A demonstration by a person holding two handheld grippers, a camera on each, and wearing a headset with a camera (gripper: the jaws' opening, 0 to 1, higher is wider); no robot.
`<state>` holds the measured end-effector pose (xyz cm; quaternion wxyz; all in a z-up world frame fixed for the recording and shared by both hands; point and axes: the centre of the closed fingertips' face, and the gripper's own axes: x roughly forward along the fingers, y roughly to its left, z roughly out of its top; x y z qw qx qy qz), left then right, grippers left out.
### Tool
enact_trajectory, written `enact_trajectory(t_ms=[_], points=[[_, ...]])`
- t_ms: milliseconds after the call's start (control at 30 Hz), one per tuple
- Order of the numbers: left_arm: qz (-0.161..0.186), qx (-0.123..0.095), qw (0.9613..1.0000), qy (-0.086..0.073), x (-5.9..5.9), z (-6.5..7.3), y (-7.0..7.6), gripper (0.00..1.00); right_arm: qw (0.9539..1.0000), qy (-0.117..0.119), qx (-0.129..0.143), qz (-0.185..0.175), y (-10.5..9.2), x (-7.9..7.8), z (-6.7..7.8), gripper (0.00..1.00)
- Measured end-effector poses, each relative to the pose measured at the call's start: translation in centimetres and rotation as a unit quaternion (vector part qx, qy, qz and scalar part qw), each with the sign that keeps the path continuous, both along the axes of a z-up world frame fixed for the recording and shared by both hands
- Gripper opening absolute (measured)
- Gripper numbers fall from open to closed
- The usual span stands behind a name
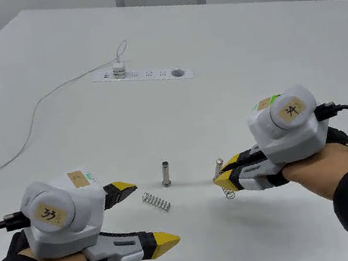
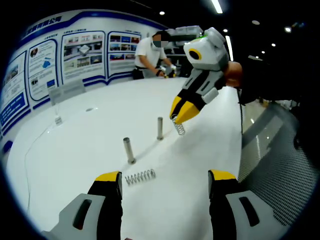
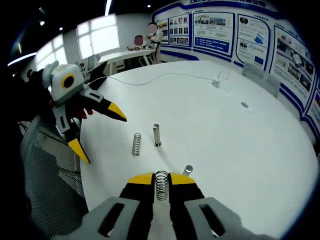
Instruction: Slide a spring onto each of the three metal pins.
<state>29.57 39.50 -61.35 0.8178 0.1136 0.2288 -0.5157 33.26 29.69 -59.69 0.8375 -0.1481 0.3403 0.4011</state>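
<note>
Now, your left gripper (image 1: 149, 215) hangs with jaws wide, the loose spring (image 1: 156, 201) lying on the table (image 1: 234, 94) just ahead of them, probably ready to be picked up. One bare pin (image 1: 165, 173) stands beyond it. Your right gripper (image 1: 225, 179) pinches a second spring (image 3: 161, 186) lengthwise beside the other pin (image 1: 218, 165), likely for threading.
</note>
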Motion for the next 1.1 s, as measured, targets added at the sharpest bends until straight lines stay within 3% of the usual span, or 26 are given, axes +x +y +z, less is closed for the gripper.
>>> enact_trajectory(t_ms=[267,500,767,1100], points=[[-0.002,0.0,1.0,-0.001,0.0,0.0,-0.1,0.72,0.9982,-0.034,0.046,-0.017,0.0,1.2,2.9,0.12],[-0.002,-0.001,1.0,-0.001,-0.1,0.1,-0.1,0.72,0.9951,-0.059,0.07,-0.039,-0.3,2.6,4.0,0.12],[-0.002,0.001,1.0,0.0,-0.1,0.0,-0.1,0.72,0.9914,-0.067,0.092,-0.065,-0.7,4.3,3.9,0.12],[0.001,0.003,1.0,0.002,0.0,-0.1,0.0,0.72,0.9904,-0.056,0.101,-0.076,-0.7,4.9,2.6,0.12]])
